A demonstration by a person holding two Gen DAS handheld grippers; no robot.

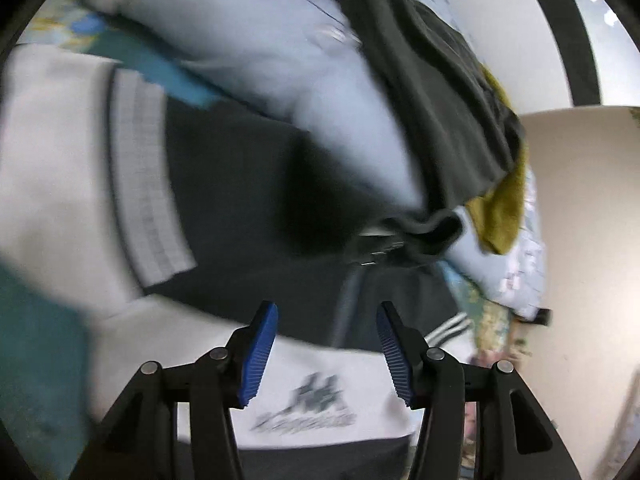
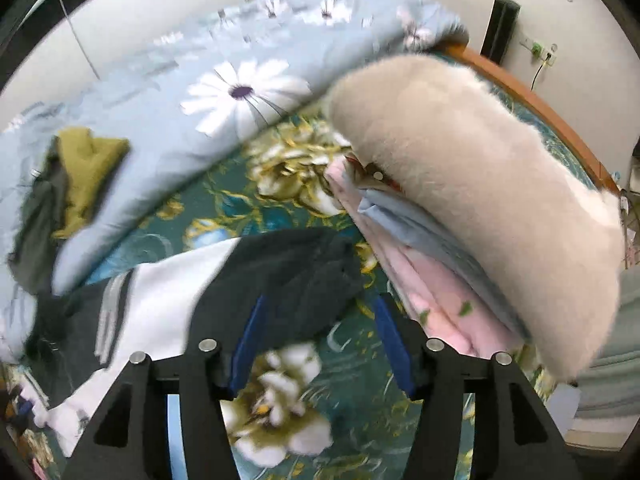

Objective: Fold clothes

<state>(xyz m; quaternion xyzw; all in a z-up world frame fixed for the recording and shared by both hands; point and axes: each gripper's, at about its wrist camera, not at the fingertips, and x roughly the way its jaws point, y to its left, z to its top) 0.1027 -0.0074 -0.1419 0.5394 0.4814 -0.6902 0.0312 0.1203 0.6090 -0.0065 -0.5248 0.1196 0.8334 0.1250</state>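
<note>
Both claws [image 1: 326,354] [image 2: 320,344] gape, empty, above the black-and-white jacket [image 1: 224,184]

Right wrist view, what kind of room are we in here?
Most likely a bedroom. Clothes lie on a bed covered by a teal floral bedsheet, with a light blue daisy-print quilt bunched along it and a curved wooden bed frame edge against the white wall.

My left view looks steeply down, close over the jacket [image 1: 224,184]; my right view stands higher above the bed [image 2: 280,208]. Both share the jacket [image 2: 168,292].
</note>
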